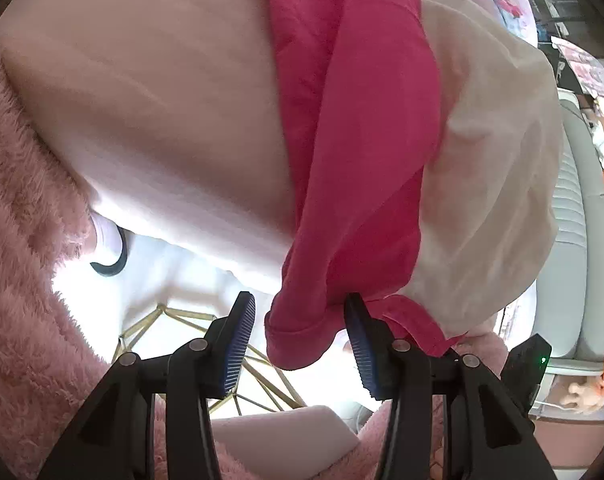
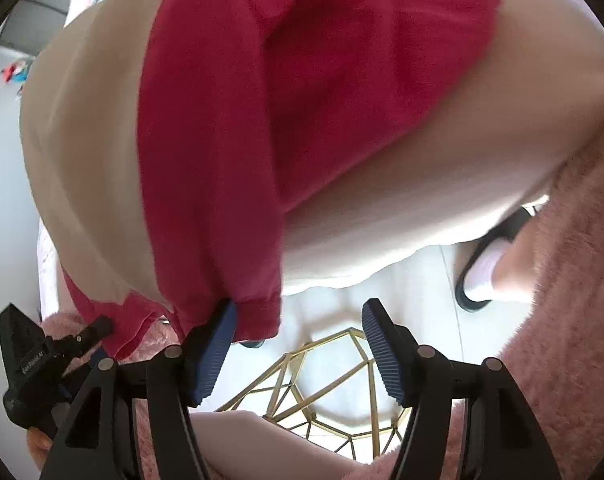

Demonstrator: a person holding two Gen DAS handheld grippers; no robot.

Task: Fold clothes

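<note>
A fluffy pink robe [image 1: 25, 264] fills the near left side. Below, a gold wire frame [image 2: 322, 384] stands on the shiny white floor [image 1: 173, 276]. A foot in a white sock and black shoe [image 2: 482, 276] rests on that floor.

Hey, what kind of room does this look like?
Probably a home, perhaps a bedroom or living room. A fluffy pink blanket drapes at the side, a gold wire-frame table base stands on a pale floor, and soft toys sit near a white heater-like unit.
</note>
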